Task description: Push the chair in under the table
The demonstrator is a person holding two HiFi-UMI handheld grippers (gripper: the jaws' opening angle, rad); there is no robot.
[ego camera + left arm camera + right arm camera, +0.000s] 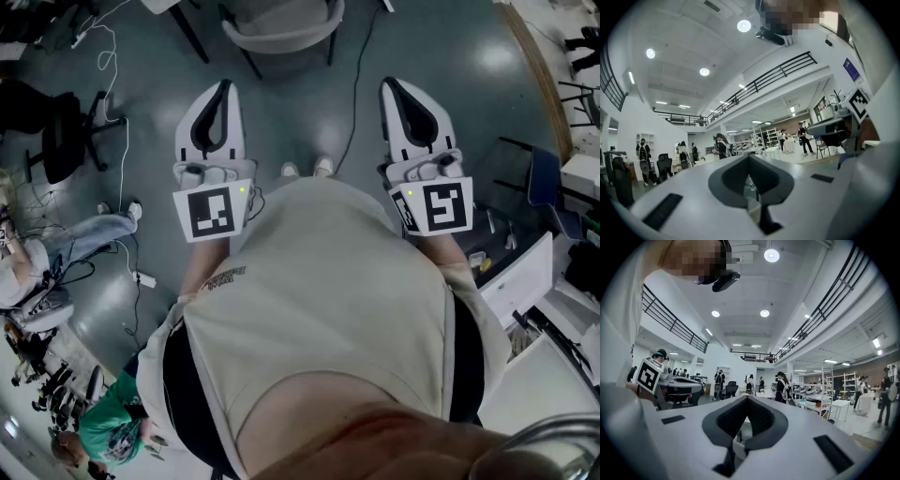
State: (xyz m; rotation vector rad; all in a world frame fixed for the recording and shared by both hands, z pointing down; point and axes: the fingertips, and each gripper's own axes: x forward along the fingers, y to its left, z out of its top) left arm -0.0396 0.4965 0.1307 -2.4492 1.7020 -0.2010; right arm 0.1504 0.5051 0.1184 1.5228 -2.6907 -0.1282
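Chair (281,33), grey with a curved back on dark legs, stands on the floor at the top edge of the head view, straight ahead of the person's shoes (305,169) and well apart from both tools; its back rim runs crosswise, bowed toward the person. The left gripper (223,88) looks a little nearer to it than the right gripper (390,86); both are held level and pointed forward, jaws pressed together with nothing between them. No table can be made out for certain beyond the chair; the frame cuts off there. The floor (441,56) is dark, glossy grey-green, crossed by a thin cable (361,84); the gripper views show a tall hall with a railed mezzanine, round ceiling lights, shelves and people standing about.
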